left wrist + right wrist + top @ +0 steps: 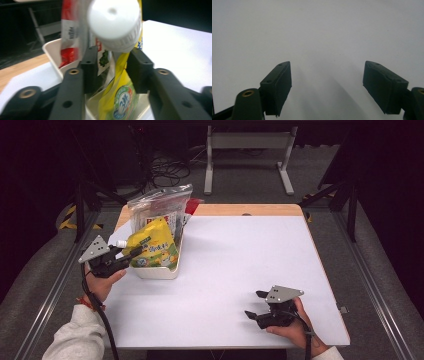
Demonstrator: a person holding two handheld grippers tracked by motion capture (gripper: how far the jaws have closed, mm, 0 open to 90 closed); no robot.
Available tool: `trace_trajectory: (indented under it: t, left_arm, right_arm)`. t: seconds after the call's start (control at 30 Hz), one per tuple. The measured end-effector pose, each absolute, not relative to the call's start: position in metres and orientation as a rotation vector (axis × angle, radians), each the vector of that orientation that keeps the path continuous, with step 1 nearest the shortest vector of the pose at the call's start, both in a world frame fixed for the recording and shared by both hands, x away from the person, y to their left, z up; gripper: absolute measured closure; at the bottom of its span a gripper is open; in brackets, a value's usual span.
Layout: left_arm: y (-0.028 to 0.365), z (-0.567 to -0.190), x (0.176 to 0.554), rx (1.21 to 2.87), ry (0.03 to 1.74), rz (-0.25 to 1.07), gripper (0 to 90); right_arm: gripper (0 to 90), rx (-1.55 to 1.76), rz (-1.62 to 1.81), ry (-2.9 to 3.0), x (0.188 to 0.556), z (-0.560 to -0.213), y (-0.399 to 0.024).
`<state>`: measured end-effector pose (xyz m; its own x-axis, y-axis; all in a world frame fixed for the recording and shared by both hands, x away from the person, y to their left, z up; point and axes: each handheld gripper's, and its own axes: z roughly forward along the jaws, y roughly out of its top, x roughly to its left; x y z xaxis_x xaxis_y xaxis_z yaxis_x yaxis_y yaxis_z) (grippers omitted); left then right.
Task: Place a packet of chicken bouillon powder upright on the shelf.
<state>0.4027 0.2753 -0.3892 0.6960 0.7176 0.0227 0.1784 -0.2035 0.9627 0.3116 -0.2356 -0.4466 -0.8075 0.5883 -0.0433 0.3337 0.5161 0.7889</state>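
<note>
A yellow spouted pouch [152, 247] with a white screw cap [121, 243] leans out of a white tray [156, 273] at the table's left. My left gripper [131, 254] is shut on the pouch just below the cap, coming from the tray's left side. In the left gripper view the cap [113, 22] sits above the two jaws, and the pouch [120, 95] hangs between them over the tray [50, 50]. My right gripper [255, 304] is held near the front right of the white table [240, 265]; it is open, with bare tabletop between its fingers [278, 85].
Clear plastic bags [160, 200] and a red-and-white packet [68, 32] stand in the tray behind the pouch. A wooden strip [250, 210] runs along the table's back edge. A white metal frame [247, 142] and cables lie on the floor beyond it.
</note>
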Motion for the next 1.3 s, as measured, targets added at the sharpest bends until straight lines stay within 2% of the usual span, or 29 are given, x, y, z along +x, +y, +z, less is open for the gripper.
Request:
trace_trajectory:
  t: [0.17,0.2,0.63,0.93,1.3]
  left_arm:
    - [0.280,-0.383,0.389,1.736,0.751,0.632,49.2]
    - [0.281,-0.382,0.387,1.740,0.766,0.638,42.8]
    - [0.277,-0.380,0.356,1.713,0.849,0.696,21.9]
    - [0.266,-0.386,0.330,1.729,0.781,0.635,15.3]
    - [0.233,-0.401,0.313,1.839,0.728,0.579,13.2]
  right_arm:
    - [23.1,0.777,1.197,2.434,0.312,-0.442,-0.238]
    - [23.1,0.774,1.197,2.428,0.312,-0.441,-0.239]
    - [22.9,0.788,1.212,2.388,0.315,-0.436,-0.245]
    - [22.9,0.800,1.228,2.359,0.315,-0.432,-0.250]
    - [22.7,0.794,1.219,2.330,0.313,-0.427,-0.253]
